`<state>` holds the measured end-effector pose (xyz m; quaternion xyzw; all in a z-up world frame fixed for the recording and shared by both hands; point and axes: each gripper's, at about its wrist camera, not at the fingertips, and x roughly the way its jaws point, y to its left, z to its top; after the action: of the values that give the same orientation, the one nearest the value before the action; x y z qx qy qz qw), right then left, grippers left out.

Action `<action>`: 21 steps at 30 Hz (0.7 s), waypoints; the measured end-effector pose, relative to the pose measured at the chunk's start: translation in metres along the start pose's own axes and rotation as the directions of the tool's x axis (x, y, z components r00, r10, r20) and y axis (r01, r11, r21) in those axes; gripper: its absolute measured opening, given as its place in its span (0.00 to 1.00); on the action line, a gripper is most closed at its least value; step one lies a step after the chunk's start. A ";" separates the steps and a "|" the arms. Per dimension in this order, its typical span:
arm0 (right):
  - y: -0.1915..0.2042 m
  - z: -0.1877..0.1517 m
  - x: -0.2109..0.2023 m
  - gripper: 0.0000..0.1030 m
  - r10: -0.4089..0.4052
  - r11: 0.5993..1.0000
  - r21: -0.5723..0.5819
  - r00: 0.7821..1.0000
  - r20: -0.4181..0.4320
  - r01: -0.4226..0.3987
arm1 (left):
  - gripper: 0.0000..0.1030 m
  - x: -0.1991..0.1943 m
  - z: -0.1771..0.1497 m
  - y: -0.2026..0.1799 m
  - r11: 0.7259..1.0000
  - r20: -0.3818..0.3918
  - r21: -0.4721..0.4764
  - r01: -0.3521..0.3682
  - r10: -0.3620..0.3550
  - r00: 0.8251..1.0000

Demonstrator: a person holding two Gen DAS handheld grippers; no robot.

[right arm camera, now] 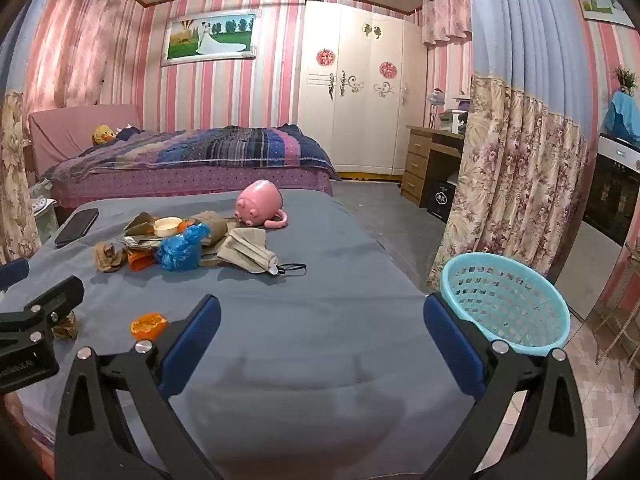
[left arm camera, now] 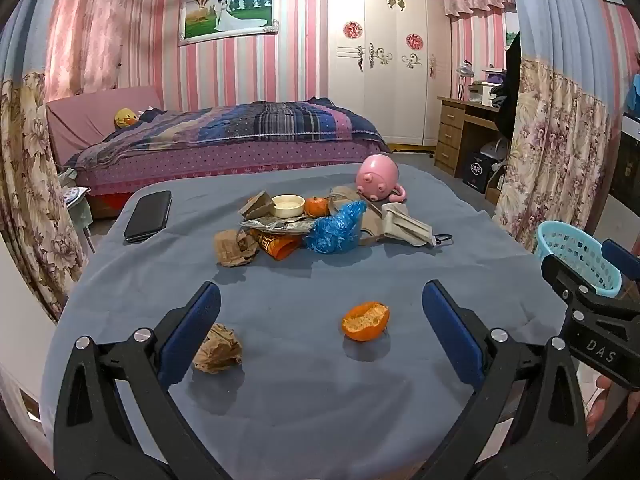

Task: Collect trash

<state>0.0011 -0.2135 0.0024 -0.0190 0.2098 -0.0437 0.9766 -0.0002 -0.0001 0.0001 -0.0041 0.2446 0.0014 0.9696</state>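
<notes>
My left gripper (left arm camera: 322, 300) is open and empty above the near part of a blue-grey covered table (left arm camera: 300, 412). An orange peel half (left arm camera: 365, 321) lies between its fingers, a little ahead. A crumpled brown paper ball (left arm camera: 218, 348) lies beside its left finger. A trash pile sits mid-table: crumpled brown paper (left arm camera: 234, 247), an orange wrapper (left arm camera: 280, 245), a blue plastic bag (left arm camera: 335, 228), a face mask (left arm camera: 408, 225). My right gripper (right arm camera: 322, 300) is open and empty over the table's right part. A light blue basket (right arm camera: 502, 304) stands off the table's right edge, by its right finger.
A pink octopus toy (left arm camera: 378, 178), a cream bowl (left arm camera: 288, 205), a whole tangerine (left arm camera: 317, 206) and a black phone (left arm camera: 149, 216) lie on the table. A bed (left arm camera: 224, 140), a wardrobe (left arm camera: 380, 60), a desk (left arm camera: 460, 128) and floral curtains (right arm camera: 512, 184) surround it.
</notes>
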 end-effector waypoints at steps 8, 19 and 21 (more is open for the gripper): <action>-0.001 0.000 0.001 0.96 -0.002 1.000 0.003 1.000 0.004 0.002 | 0.95 -0.003 0.003 -0.007 1.000 -0.004 0.014 -0.005 0.005 1.000; -0.004 0.001 0.000 0.96 -0.013 1.000 0.006 1.000 0.007 0.013 | 0.95 -0.002 0.003 0.003 1.000 -0.004 -0.010 0.011 -0.011 1.000; -0.004 0.001 0.000 0.96 -0.012 1.000 0.006 1.000 0.007 0.012 | 0.95 -0.002 0.003 0.003 1.000 -0.003 -0.010 0.010 -0.010 1.000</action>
<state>0.0006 -0.2178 0.0034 -0.0178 0.2062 -0.0501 0.9771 -0.0001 0.0026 0.0036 -0.0101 0.2459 -0.0020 0.9692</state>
